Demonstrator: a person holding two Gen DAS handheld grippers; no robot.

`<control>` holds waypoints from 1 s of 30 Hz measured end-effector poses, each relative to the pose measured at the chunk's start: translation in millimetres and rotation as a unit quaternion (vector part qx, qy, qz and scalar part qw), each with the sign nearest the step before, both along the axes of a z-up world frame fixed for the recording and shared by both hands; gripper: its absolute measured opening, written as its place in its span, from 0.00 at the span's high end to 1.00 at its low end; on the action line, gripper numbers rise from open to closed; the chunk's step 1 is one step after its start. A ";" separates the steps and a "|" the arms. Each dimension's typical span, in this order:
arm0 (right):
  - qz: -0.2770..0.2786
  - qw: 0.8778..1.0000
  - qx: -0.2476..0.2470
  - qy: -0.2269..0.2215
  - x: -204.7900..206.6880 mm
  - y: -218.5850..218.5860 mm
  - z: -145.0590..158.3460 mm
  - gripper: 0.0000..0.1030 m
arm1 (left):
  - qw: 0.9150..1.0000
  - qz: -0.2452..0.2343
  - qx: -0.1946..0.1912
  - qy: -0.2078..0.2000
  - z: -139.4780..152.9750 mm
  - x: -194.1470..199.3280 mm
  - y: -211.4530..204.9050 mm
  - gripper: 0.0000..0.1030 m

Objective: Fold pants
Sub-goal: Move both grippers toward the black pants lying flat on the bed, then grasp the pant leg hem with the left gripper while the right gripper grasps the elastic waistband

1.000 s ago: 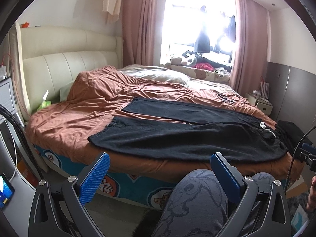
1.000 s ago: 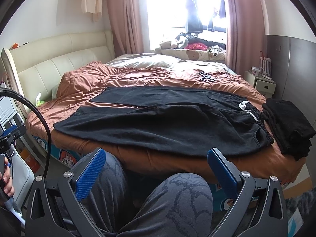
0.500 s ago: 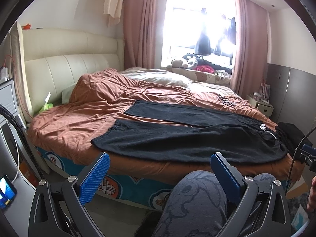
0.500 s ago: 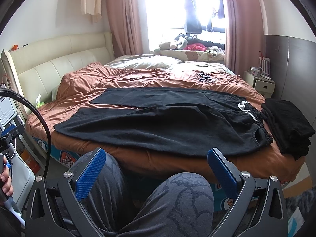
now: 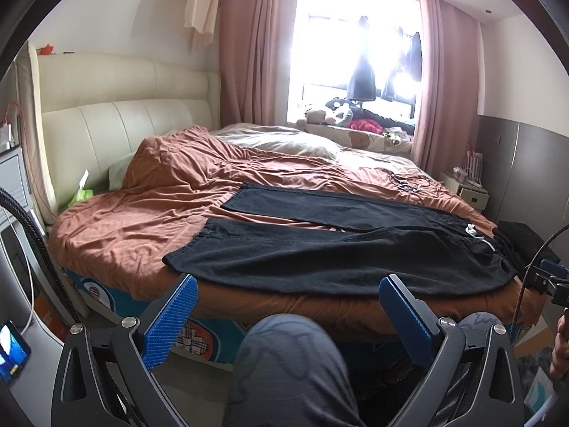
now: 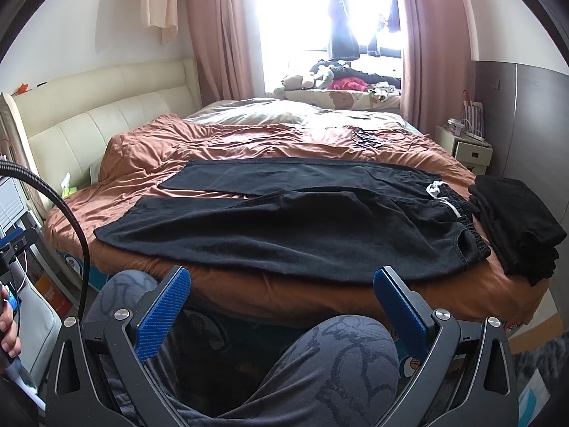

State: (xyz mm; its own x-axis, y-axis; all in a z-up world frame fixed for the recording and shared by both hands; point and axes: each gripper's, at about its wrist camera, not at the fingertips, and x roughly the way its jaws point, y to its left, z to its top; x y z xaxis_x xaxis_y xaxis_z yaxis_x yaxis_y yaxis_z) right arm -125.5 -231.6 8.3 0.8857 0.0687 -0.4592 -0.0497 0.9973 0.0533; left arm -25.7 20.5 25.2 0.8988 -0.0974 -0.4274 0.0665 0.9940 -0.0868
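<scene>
bedroom, bed [image 6: 249,142] with rumpled orange cover | black pants [image 6: 302,224] flat near front edge, legs splayed | folded pile [image 6: 515,224] beside waistband | left gripper [image 5: 288,302], right gripper [image 6: 281,291] wide, empty | risk: cover bunching, pinched along with cloth; pile snagged

Black pants [image 5: 341,252] [image 6: 284,227] spread flat on the bed, unfolded, lying crosswise: waistband at right, leg cuffs pointing left. Legs splayed apart in a narrow V, near leg wider and close to the bed's near edge, far leg behind it. White drawstring (knotted, loose) at the elastic waistband.
</scene>
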 end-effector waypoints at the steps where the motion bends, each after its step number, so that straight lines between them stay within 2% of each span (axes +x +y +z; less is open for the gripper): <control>1: -0.002 1.000 0.000 0.001 1.9 0.1 -0.1 0.00 | 1.000 0.000 0.000 0.000 -0.2 1.5 0.5 0.00; 16: -0.026 0.999 0.005 0.025 44.6 -10.8 -0.4 0.00 | 0.999 0.002 -0.006 0.035 -11.2 51.0 15.0 0.00; 30: -0.069 0.995 0.011 0.068 100.5 -30.4 -5.1 0.00 | 0.996 0.035 -0.021 0.077 -38.6 113.8 33.8 0.00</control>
